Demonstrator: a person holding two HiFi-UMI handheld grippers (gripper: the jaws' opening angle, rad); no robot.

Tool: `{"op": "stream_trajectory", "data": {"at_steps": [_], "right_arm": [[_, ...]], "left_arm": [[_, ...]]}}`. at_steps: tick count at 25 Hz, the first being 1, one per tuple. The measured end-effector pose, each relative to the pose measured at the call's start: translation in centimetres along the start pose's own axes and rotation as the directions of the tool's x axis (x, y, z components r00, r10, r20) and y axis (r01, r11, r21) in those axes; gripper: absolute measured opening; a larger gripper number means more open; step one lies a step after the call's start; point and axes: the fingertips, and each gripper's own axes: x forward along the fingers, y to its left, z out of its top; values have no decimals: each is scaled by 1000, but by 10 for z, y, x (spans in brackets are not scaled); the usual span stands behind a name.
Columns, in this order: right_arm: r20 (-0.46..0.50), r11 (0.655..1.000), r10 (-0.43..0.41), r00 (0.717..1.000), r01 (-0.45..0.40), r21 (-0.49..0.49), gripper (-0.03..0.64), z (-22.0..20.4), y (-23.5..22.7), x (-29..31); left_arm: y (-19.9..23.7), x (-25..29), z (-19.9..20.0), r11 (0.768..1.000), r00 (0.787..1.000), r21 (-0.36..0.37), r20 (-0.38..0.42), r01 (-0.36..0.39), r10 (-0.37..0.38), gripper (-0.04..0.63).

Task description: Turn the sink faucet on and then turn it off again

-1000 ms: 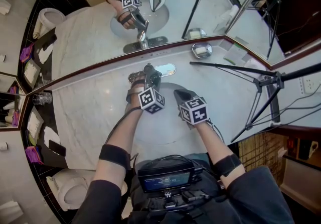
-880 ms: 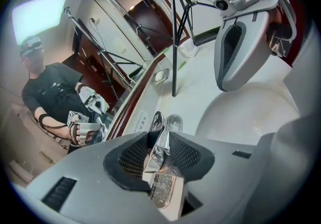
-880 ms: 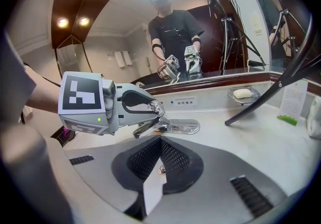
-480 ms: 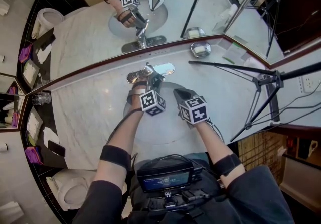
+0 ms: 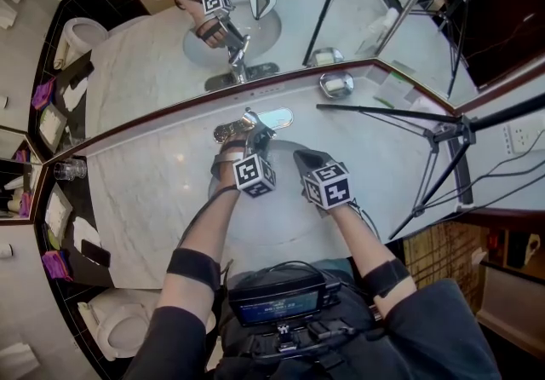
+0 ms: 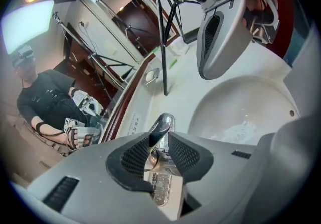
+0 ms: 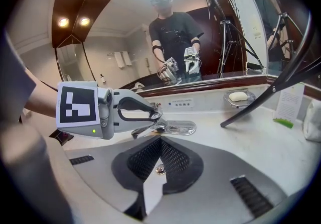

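The chrome faucet (image 5: 255, 121) stands at the back of the white sink basin (image 5: 264, 229). My left gripper (image 5: 253, 133) reaches in from the front and is shut on the faucet's lever handle (image 6: 161, 128); both dark pads touch its sides. The right gripper view shows the same grip (image 7: 150, 114) above the faucet's base plate (image 7: 175, 127). My right gripper (image 5: 301, 159) hovers over the basin just right of the left one, shut with nothing in it (image 7: 159, 148). I cannot tell whether water is running.
A mirror (image 5: 162, 54) runs along the back of the marble counter (image 5: 153, 191). A soap dish (image 5: 336, 83) sits to the right of the faucet, with a black tripod (image 5: 443, 135) beyond it. A glass (image 5: 71, 169) stands at the far left, and a toilet (image 5: 119, 319) below.
The left gripper has rolled slightly while holding the faucet handle. The right gripper has stayed where it was.
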Motion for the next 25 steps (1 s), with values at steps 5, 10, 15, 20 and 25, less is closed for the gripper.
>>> {"op": "stream_trajectory", "data": {"at_steps": [5, 10, 15, 20, 25], "right_arm": [[19, 1000, 2, 1000, -2, -1, 20, 4, -1, -5], [43, 1000, 9, 999, -8, -15, 20, 14, 6, -8], [57, 999, 18, 998, -16, -35, 20, 19, 15, -15], [62, 998, 28, 998, -25, -54, 20, 21, 28, -23], [71, 996, 44, 997, -39, -74, 21, 22, 37, -32]], "left_arm": [[-2, -23, -4, 1000, 1000, 12, -2, -9, 9, 55], [12, -63, -8, 994, 997, -77, 5, -77, 77, 2], [11, -99, -11, 958, 994, -276, 54, -76, 95, 2], [9, -143, -15, 833, 985, -550, 109, -53, 135, 2], [12, -183, -25, 639, 967, -769, 156, -9, 202, 2]]}}
